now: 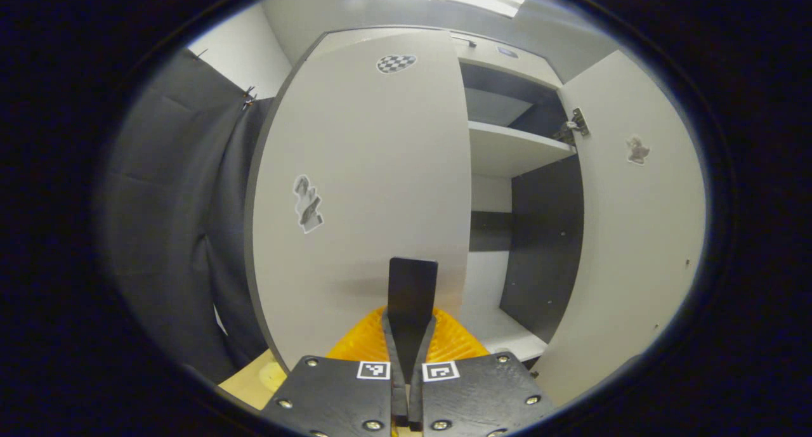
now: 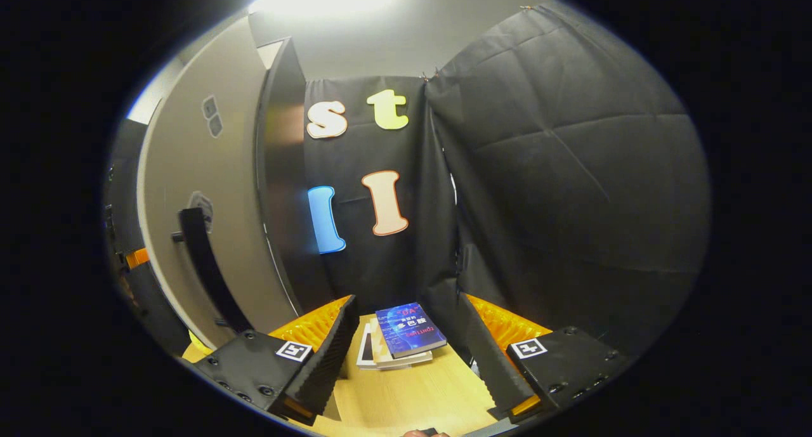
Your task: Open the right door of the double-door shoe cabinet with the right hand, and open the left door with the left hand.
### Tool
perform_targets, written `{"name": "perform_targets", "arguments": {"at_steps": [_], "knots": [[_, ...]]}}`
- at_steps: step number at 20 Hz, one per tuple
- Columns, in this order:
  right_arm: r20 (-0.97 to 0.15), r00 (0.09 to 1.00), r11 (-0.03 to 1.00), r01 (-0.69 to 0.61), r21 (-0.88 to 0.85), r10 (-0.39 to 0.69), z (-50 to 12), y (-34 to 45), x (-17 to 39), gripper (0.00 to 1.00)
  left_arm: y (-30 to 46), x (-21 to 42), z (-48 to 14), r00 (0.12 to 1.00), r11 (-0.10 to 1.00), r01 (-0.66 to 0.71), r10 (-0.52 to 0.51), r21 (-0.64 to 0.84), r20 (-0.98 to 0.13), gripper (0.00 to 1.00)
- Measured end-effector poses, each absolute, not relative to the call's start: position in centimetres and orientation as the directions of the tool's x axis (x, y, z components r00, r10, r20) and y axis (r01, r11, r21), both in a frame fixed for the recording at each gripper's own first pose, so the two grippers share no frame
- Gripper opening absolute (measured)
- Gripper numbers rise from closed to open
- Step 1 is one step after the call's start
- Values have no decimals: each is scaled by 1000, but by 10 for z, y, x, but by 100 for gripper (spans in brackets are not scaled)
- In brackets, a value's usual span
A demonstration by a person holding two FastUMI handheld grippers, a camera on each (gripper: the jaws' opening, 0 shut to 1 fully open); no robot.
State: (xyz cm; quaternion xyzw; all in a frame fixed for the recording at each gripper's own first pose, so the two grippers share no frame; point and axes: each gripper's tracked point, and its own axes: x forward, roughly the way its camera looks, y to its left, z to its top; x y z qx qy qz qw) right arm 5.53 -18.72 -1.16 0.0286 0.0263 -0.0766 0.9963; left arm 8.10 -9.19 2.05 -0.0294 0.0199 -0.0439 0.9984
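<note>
At the front of the cabinet [image 1: 539, 247], the left door [image 1: 361, 170] lies shut or very nearly so across its half of the opening. The right door [image 1: 634, 234] stands swung wide on its hinge [image 1: 574, 127], so a shelf [image 1: 514, 148] and the dark inner wall are exposed. That half of the task looks done; the left half has yet to be done.

The left gripper [image 1: 410, 316] is set at the lower inner edge of the left door. Its jaws are drawn narrow around a flat dark bar, which I take to be that door's handle [image 1: 412, 285]. The grip sits there because it is the edge farthest from the left hinges, where a pull turns the door most easily. Whether both fingers truly press on the bar is a judgement, but they appear to pinch it.

Off to the right of the cabinet, the right gripper [image 2: 406, 300] points away toward the cloth wall, over a small stack of books [image 2: 406, 335] on the tabletop [image 2: 412, 392]. Its jaws are wide and hold nothing. The outer face of the right door, with the right door's handle [image 2: 203, 266], lies to its left. The gripper seems parked there to stay clear of the left door's swing.
</note>
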Motion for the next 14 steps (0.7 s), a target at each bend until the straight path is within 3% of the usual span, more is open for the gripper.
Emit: {"name": "perform_targets", "arguments": {"at_steps": [14], "knots": [[-61, 985, 987, 161, 5, -160, -13, -117, 0, 98, -65, 43, 31, 985, 982, 169, -167, -81, 35, 4]]}}
